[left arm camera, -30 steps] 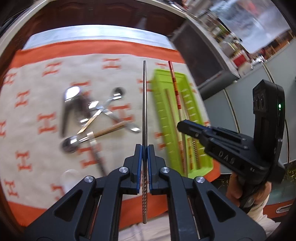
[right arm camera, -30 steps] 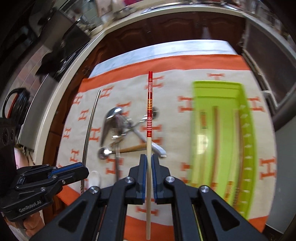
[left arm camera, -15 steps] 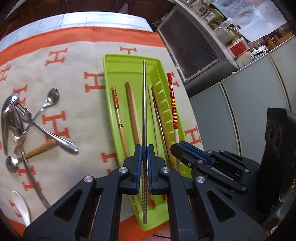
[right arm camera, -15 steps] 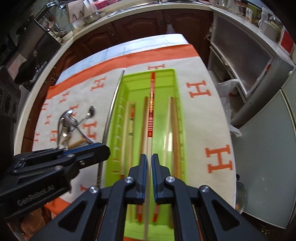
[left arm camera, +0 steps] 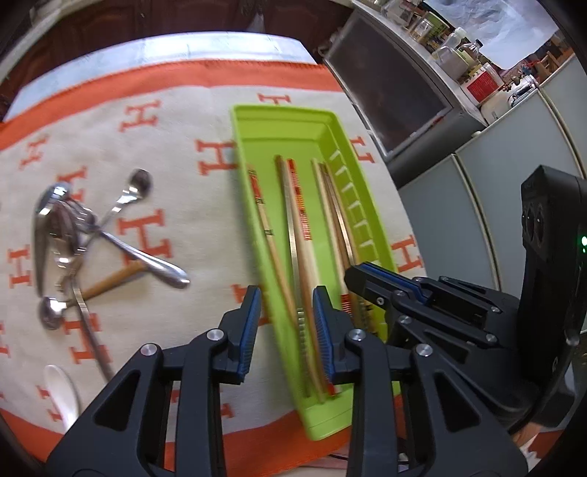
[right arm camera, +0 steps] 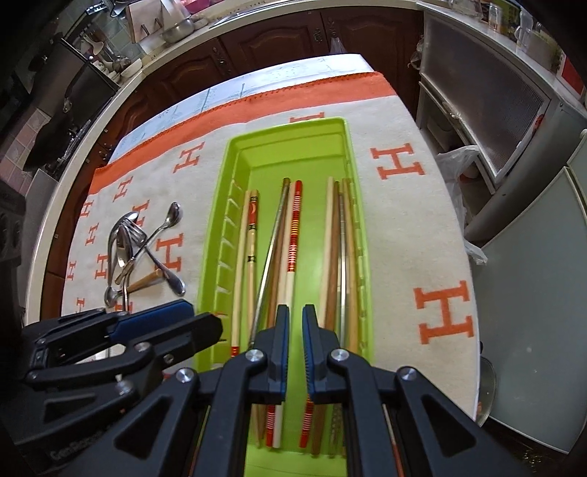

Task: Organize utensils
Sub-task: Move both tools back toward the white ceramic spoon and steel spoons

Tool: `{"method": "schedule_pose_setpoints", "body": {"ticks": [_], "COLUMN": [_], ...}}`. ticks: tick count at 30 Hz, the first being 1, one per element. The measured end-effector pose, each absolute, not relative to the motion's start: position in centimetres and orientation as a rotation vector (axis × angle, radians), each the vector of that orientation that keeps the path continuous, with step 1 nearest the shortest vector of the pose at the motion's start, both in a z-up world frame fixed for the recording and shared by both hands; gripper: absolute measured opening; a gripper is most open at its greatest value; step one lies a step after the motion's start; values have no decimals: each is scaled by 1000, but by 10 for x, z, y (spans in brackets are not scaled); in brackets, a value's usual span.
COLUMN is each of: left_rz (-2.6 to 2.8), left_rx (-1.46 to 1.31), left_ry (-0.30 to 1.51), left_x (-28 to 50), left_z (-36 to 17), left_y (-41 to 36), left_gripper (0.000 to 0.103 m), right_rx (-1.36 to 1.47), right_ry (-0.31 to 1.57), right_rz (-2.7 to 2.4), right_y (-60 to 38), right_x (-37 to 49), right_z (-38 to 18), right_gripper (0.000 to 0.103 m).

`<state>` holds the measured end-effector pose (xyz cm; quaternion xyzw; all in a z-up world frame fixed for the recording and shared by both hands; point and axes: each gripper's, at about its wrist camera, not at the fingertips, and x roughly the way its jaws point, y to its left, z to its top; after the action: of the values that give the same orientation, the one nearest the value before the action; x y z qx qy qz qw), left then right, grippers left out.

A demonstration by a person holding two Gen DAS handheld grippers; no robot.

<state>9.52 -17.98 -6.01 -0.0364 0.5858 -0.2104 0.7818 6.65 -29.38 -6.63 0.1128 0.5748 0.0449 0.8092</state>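
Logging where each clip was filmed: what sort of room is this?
Most likely a home kitchen: dark wooden cabinets under a curved counter, pots and dishes standing on it, and jars crowding a side shelf.

Cloth (right arm camera: 403, 227): cream ground, orange H motifs, orange border. Tray (right arm camera: 293, 135): lime green. Chopsticks in tray (right arm camera: 332, 249): plain wood tones; one (right arm camera: 293, 235) at 12 o'clock of the right jaws banded red, orange and white. Spoons and forks (left arm camera: 73, 235): silver, one handle brown. Gripper pads (left arm camera: 249, 326): blue on black.

The chopsticks' (right arm camera: 290, 235) near ends are hidden behind the right tool (right arm camera: 294, 352); the white spoon (left arm camera: 60, 389) is blurred.
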Motion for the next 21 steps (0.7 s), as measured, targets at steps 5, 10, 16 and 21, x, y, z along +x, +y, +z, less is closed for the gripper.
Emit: {"method": "schedule_pose_setpoints", "body": {"ticks": [5, 10, 16, 21], "left_rz": [-405, -348, -287, -230], "left_rx": [-40, 5, -6, -28], "left_ry": [1210, 1167, 1154, 1157], "left_x": [86, 77, 66, 58], "left_z": [-47, -37, -34, -38], "left_y": [-153, -123, -79, -43], "left_gripper": [26, 26, 26, 26], "right_rx": [250, 262, 269, 251], "right_ry": [1224, 1225, 1227, 1220], "right_rz": [123, 147, 169, 201], "right_y": [-284, -273, -261, -244], "right_x": [63, 59, 55, 52], "right_z": [-64, -60, -57, -51], "right_gripper": [7, 7, 7, 7]}}
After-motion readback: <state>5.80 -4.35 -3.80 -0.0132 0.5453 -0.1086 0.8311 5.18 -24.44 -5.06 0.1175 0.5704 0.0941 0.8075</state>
